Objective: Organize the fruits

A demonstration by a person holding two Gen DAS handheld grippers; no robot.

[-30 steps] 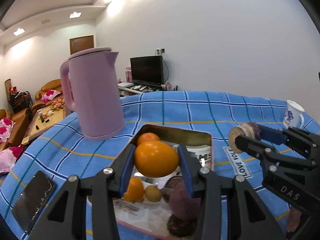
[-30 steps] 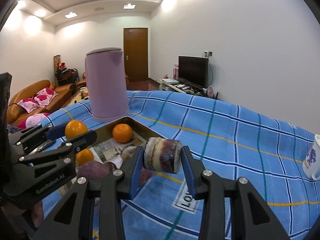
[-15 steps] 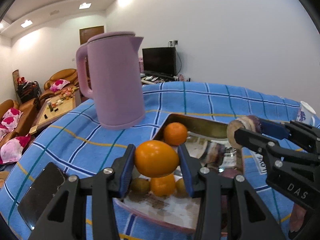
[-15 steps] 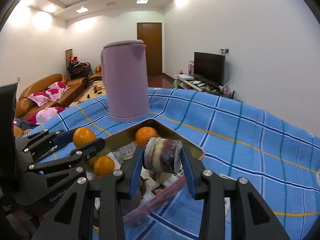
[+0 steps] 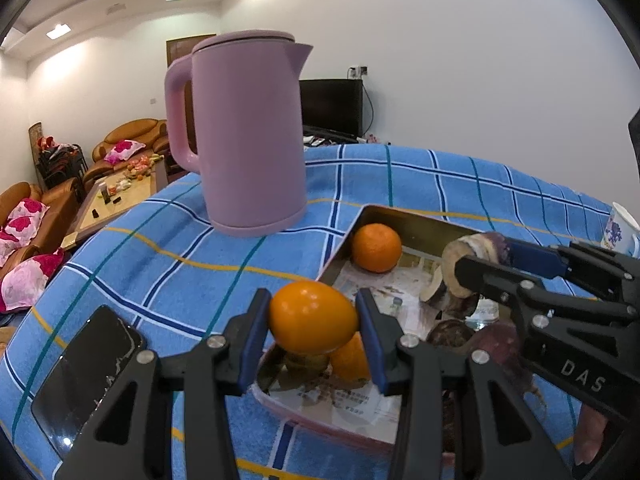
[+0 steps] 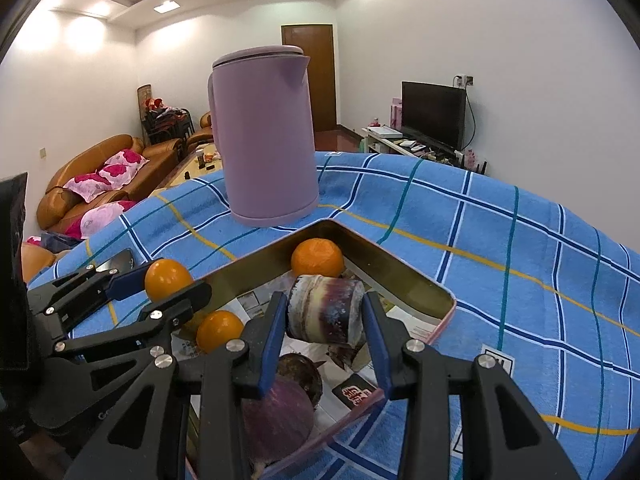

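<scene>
My left gripper point(image 5: 312, 320) is shut on an orange point(image 5: 313, 317) and holds it above the near left corner of the metal tray point(image 5: 416, 226). My right gripper point(image 6: 325, 314) is shut on a purple-and-white cut root chunk point(image 6: 326, 312), held over the tray point(image 6: 404, 276). The tray is lined with newspaper and holds an orange point(image 6: 318, 258) in its far corner, a second orange point(image 6: 219, 330) and dark purple roots point(image 6: 280, 412). Each gripper shows in the other's view: the right one point(image 5: 476, 264) and the left one point(image 6: 168, 280).
A tall pink kettle point(image 5: 246, 136) stands on the blue checked tablecloth point(image 5: 160, 256) just behind the tray. A black phone point(image 5: 84, 372) lies at the near left. A white mug point(image 5: 622, 228) stands at the far right. Sofas and a television are beyond the table.
Both grippers have moved left and forward with their loads. The left gripper went from over the tray's middle to its near left corner; the right gripper now hangs over the tray.
</scene>
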